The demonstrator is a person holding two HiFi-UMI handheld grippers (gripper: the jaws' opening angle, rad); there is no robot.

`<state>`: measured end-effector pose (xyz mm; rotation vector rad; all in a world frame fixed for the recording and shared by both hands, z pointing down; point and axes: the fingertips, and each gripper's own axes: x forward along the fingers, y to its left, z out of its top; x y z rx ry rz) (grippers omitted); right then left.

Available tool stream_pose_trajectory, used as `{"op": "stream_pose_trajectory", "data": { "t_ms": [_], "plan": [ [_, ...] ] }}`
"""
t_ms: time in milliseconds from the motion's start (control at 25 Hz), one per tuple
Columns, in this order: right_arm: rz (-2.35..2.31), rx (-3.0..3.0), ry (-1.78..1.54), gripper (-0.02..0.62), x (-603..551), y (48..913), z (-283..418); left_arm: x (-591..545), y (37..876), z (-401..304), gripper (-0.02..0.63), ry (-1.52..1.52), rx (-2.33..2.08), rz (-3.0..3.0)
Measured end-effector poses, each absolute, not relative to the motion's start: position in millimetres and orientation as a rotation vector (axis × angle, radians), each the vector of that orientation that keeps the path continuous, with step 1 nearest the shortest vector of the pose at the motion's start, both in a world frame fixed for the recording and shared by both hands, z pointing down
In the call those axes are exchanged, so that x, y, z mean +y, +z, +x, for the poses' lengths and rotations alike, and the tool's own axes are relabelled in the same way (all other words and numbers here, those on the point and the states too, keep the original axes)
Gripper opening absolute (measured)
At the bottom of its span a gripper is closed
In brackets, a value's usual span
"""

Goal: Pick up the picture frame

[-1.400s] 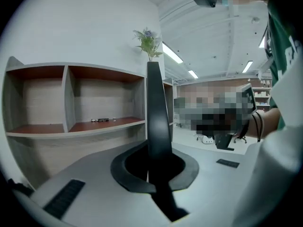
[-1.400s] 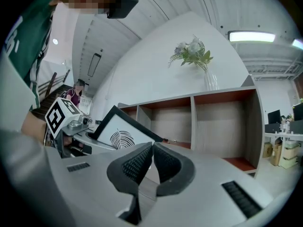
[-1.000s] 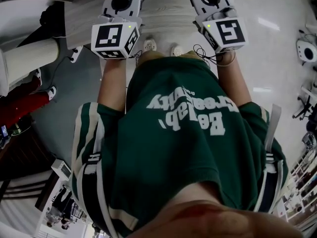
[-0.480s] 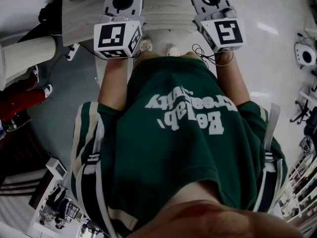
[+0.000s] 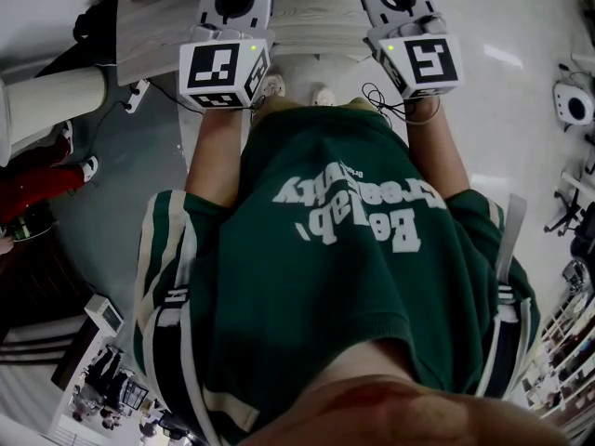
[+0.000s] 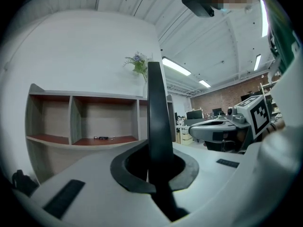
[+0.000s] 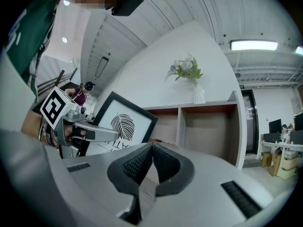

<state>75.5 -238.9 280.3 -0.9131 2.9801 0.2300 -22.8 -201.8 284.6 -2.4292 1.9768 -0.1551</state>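
Between the left gripper's (image 6: pixel 158 161) jaws stands the frame (image 6: pixel 156 103), seen edge-on as a thin black upright slab, with the pads pressed on it from both sides. The right gripper (image 7: pixel 152 148) has its jaws together at the tips, with nothing between them. Its own view shows the left gripper off to the left, clamped on the frame's edge. The frame is tilted there, black-bordered, with a dark leaf print (image 7: pixel 124 125) on its white sheet. The head view shows both grippers reaching out level past a green shirt (image 5: pixel 344 249), side by side and apart. Beyond them a shelf (image 7: pixel 203 126) stands against a white wall, with a vase (image 7: pixel 199 94) of flowers on top.
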Motion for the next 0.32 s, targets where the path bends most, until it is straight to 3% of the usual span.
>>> {"op": "stream_pose_trajectory", "data": {
  "t_ms": [320],
  "plan": [
    [-0.958, 3.095, 0.164, 0.032, -233, 295, 80, -200, 287, -27, 0.029, -0.141, 2.018, -2.416]
  ]
}}
